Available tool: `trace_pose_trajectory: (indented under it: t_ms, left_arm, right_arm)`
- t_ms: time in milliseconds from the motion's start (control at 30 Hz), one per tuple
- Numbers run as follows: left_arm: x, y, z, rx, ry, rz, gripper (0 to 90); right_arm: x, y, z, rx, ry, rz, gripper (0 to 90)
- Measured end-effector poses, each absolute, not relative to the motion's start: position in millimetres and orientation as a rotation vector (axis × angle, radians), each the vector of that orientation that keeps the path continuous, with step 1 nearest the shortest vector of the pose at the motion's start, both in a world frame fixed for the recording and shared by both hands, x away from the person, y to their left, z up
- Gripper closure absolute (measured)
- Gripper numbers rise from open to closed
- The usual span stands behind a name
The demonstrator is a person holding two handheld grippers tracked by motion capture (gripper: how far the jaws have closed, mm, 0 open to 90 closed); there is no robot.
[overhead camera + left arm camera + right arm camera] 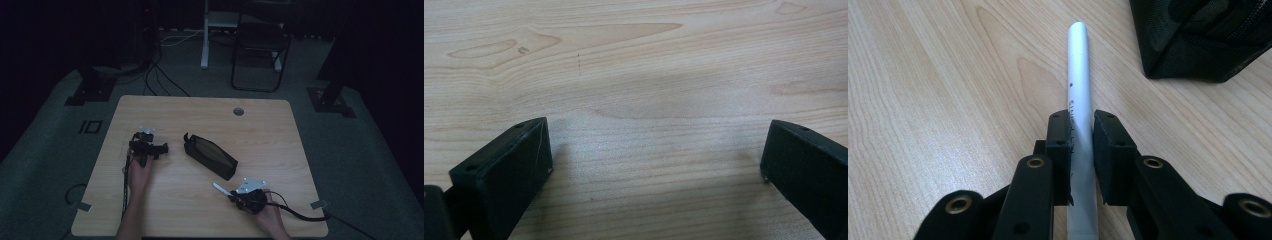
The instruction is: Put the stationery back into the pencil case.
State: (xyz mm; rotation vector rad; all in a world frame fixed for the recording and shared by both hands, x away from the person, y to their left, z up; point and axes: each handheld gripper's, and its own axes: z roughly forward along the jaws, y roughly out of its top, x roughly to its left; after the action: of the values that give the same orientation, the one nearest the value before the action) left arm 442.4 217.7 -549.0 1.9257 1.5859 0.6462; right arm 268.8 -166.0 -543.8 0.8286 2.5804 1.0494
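Observation:
A black mesh pencil case (210, 155) lies slantwise in the middle of the wooden table (270, 135), its zip open along the top; its corner (1198, 40) fills the upper right of the right gripper view. My right gripper (1081, 127) is shut on a silver-white pen (1077, 75) that points away along the jaws, just above the wood. From above, the pen (220, 189) sticks out up-left of the right gripper (235, 196), near the case's near end. My left gripper (162, 148) rests left of the case; its jaws stand wide apart over bare wood (659, 145), nothing between them.
A round cable hole (238, 111) sits near the table's far edge. Beyond the table stand a dark folding chair (260, 45) and a white stand leg (204, 35), with cables on the floor. A cable trails right from the right gripper (305, 216).

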Motion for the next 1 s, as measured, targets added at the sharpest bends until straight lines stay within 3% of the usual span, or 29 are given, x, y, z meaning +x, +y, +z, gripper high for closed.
trace_pose_trajectory:
  t_ms: [1000]
  left_arm:
    - [442.4,217.8,-549.0,1.926,1.586,0.646,0.5]
  right_arm:
    - [263.8,-170.4,-525.8,0.834,2.546,1.104,78.7]
